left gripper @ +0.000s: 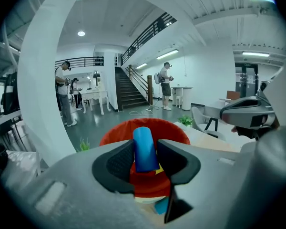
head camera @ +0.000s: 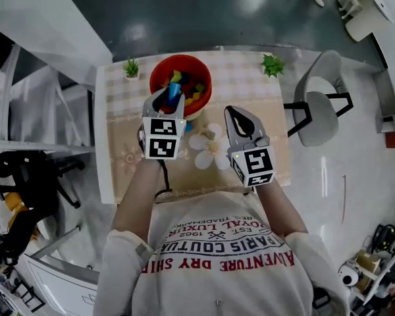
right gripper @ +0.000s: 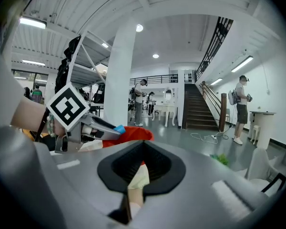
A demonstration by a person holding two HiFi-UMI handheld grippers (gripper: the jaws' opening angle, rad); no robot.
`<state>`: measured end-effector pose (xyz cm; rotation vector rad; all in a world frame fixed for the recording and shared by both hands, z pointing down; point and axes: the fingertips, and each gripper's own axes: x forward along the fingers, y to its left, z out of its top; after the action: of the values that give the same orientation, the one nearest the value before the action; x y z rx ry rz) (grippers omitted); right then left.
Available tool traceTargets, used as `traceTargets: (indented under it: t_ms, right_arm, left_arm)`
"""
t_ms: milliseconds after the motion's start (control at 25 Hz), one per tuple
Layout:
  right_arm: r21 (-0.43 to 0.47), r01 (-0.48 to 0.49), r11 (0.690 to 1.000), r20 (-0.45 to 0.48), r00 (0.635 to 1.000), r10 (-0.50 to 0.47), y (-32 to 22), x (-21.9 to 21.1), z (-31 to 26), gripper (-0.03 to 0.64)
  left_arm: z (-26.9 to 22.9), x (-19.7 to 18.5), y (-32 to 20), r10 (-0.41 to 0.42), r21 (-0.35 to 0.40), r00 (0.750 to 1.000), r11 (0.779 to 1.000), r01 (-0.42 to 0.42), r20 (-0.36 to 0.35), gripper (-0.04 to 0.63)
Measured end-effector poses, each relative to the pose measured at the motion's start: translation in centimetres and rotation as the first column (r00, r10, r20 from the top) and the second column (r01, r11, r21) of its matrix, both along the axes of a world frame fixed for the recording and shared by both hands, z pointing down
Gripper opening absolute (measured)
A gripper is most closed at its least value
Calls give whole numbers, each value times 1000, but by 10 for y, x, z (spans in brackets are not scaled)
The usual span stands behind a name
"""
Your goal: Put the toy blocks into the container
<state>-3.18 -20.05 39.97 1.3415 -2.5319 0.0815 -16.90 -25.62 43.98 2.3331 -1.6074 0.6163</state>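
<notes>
Blue block (left gripper: 144, 149) was pinched in the left gripper (left gripper: 145, 160) over the red container (head camera: 159, 71) at the table's (head camera: 250, 84) far edge, likely for dropping; the right gripper (head camera: 237, 116) was closed, empty.

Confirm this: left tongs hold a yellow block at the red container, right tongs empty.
Not quite: the block in the left tongs is blue, not yellow, as the left gripper view shows. It is at the red container, and the right tongs are empty.
</notes>
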Motion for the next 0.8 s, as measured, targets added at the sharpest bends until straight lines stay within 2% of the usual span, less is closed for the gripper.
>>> traceTargets:
  t_ms: [120,160,200,280,440,600,680,800]
  right_arm:
    - [-5,-3,1000,-6,1000,3,2,1,1,2]
    - [-5,-1,1000,-8,1000,1,3,1,1,2]
    - [-5,2,1000,-10,1000,-2,4,0,1,2]
    - [-7,6,1000,-13,1000,-6,6,0,1,2]
    - [-20,15,1000,-14,1000,-15,9,-3,7,2]
    - [-38,29,999,-12,1000,-29,14,-7,16,2]
    - [-51,33,998,-13,999,-34,16,-8,22,2]
    - [-74,39,997,-16,999,-40,19,-6,34,2]
  left_arm:
    - [-1,1,1,-21,9,1000,1000,21,-19,167]
    - [-2,2,3,-27,10,999,1000,27,-46,225]
    - [-3,2,5,-33,9,997,999,34,-74,255]
    - [-5,-1,11,-51,7,993,999,52,-111,264]
    - [0,-15,27,-98,23,986,995,102,-133,276]
    - [0,-23,41,-150,33,970,987,159,-193,298]
    - [7,-22,50,-169,14,963,984,175,-208,319]
    - [41,-13,68,-172,-59,967,985,164,-187,339]
